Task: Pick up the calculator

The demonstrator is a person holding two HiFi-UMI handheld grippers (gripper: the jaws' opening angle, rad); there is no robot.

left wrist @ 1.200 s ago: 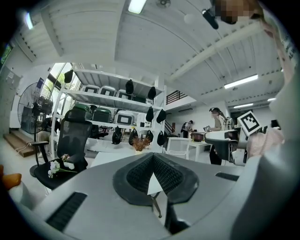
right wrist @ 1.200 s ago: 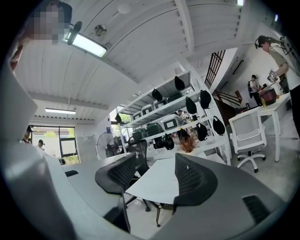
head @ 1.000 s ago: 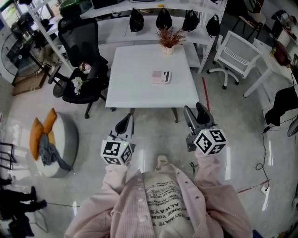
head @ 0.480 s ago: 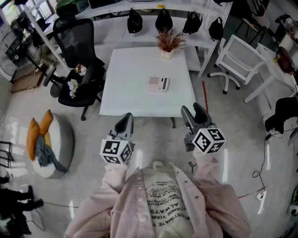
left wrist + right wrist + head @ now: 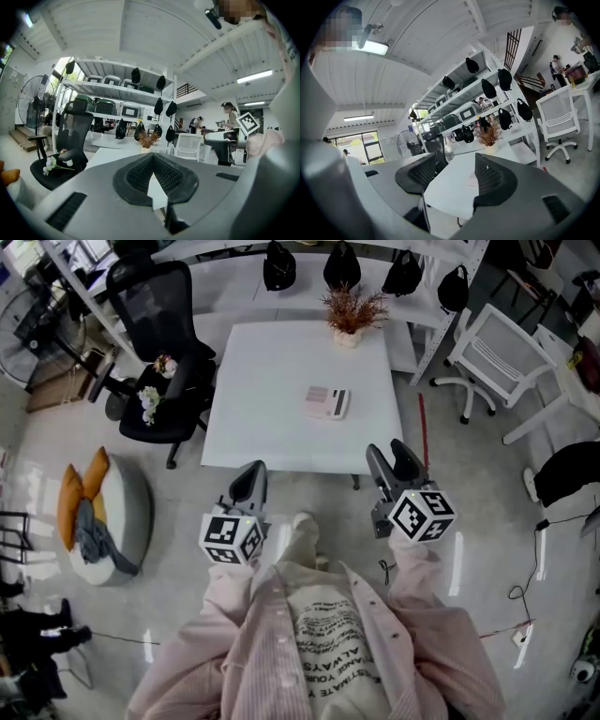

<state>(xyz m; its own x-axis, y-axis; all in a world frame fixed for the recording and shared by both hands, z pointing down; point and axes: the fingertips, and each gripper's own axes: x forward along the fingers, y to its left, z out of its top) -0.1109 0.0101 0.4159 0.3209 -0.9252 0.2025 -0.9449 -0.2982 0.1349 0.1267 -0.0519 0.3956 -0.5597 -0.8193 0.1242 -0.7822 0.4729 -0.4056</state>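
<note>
The calculator [image 5: 327,402], pinkish with a dark strip, lies flat near the middle of the white table [image 5: 262,381]. Both grippers hover over the floor in front of the table's near edge, well short of the calculator. My left gripper [image 5: 248,484] is shut and empty; in the left gripper view [image 5: 152,157] its dark ribbed pads meet at the tips. My right gripper [image 5: 395,463] is open, with its two fingers apart. In the right gripper view [image 5: 457,161] the white tabletop [image 5: 454,183] shows through the gap.
A potted dry plant [image 5: 352,315] stands at the table's far edge. A black office chair [image 5: 164,306] with flowers [image 5: 153,401] is left of the table, a white chair [image 5: 502,348] right. Shelves with black bags [image 5: 342,263] run behind. A round pouf [image 5: 98,517] sits at left.
The person has stepped toward the table, which now lies a little nearer the grippers. Both grippers keep their pose; a leg shows between them.
</note>
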